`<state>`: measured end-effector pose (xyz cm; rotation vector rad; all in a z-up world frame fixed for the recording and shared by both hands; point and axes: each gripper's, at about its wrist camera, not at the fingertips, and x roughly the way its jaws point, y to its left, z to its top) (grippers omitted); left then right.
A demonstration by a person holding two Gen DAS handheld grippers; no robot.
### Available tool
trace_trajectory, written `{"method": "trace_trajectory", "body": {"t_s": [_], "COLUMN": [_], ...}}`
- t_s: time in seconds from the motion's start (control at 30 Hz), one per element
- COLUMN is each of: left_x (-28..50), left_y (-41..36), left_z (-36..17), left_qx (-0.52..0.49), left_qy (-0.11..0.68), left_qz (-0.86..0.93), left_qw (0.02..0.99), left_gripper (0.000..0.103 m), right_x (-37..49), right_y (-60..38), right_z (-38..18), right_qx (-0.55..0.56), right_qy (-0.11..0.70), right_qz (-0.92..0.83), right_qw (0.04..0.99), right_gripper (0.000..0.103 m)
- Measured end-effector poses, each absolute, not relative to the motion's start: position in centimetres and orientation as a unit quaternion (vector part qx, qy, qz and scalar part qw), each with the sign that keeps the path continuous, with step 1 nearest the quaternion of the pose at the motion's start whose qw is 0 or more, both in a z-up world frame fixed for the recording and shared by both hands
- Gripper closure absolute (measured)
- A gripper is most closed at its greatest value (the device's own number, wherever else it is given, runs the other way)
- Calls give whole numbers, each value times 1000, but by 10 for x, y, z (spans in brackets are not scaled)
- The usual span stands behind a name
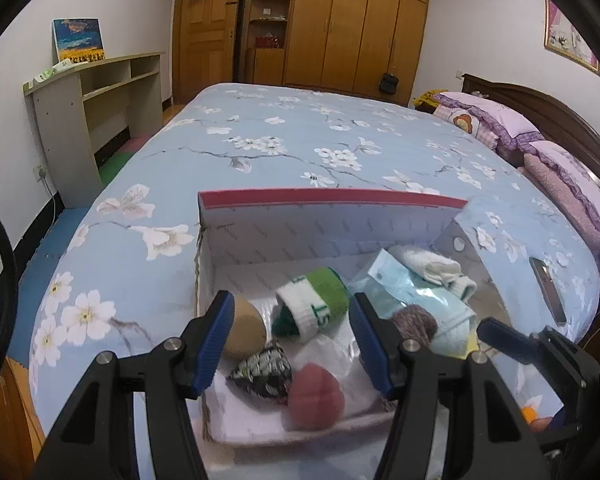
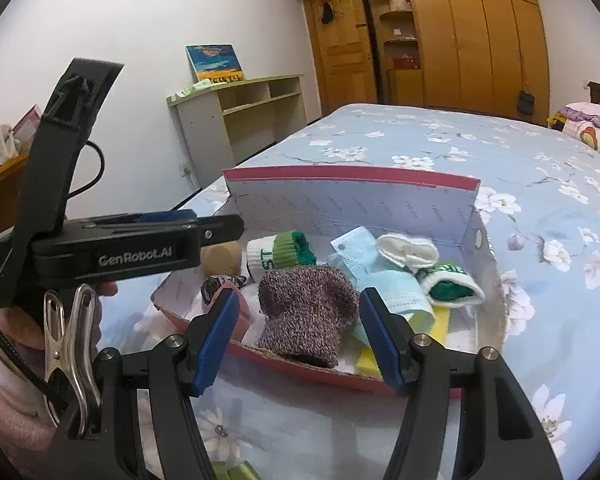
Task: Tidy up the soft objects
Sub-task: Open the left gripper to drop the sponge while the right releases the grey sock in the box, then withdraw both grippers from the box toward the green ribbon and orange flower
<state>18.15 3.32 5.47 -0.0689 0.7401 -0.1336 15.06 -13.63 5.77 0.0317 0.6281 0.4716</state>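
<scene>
A white cardboard box with a red rim [image 1: 332,196] [image 2: 352,174] stands on the bed. It holds a green-and-white rolled sock [image 1: 316,306] [image 2: 280,250], a tan sponge ball [image 1: 242,330] [image 2: 222,258], a black-and-white patterned piece [image 1: 262,370], a pink sponge [image 1: 316,396], a purple knit sock [image 2: 306,314] [image 1: 414,320], a blue face mask [image 2: 384,284], a white sock [image 2: 406,250] and a second green-and-white sock [image 2: 452,282]. My left gripper [image 1: 292,340] is open above the box. My right gripper [image 2: 300,340] is open, just before the purple sock.
The bed has a blue floral cover [image 1: 300,140]. A phone [image 1: 548,290] lies right of the box. Pink pillows [image 1: 496,120] lie at the headboard. A shelf unit [image 1: 96,100] stands by the left wall. Wardrobes [image 1: 360,20] are behind. Yellow sponges [image 2: 370,356] lie in the box.
</scene>
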Motion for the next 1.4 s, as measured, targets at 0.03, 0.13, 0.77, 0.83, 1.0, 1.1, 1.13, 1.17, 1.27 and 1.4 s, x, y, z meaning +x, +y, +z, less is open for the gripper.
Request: {"method": "trace_trajectory", "body": {"t_s": [0.03, 0.13, 0.77, 0.83, 1.0, 1.1, 1.13, 1.17, 1.27, 1.4], "left_x": [178, 165, 91, 85, 74, 70, 68, 66, 63, 61], "left_y": [33, 32, 5, 3, 0, -5, -8, -11, -19, -29], "left_z": [55, 59, 43, 38, 33, 30, 28, 27, 19, 7], "left_qx": [-37, -46, -46, -49, -52, -52, -51, -49, -44, -45], "left_qy": [361, 360, 384, 391, 399, 402, 404, 406, 416, 436], "left_qz": [-65, -67, -85, -85, -87, -94, -98, -102, -115, -128], "left_qw": [930, 930, 918, 915, 911, 909, 908, 907, 901, 889], "left_gripper": [40, 40, 40, 40, 40, 40, 40, 40, 40, 40], "right_x": [149, 143, 75, 69, 59, 54, 52, 51, 48, 43], "right_y": [-136, -137, -170, -175, -183, -188, -190, -192, -199, -211], "right_z": [59, 62, 65, 62, 58, 54, 53, 52, 49, 47], "right_qx": [15, 13, 16, 16, 10, 3, 1, 0, -5, -11], "right_qy": [306, 306, 332, 335, 343, 345, 346, 347, 353, 359], "right_qz": [228, 225, 199, 194, 188, 183, 180, 178, 165, 150], "right_qw": [924, 925, 922, 922, 920, 921, 921, 921, 921, 921], "right_gripper": [39, 39, 39, 39, 39, 39, 39, 39, 39, 39]}}
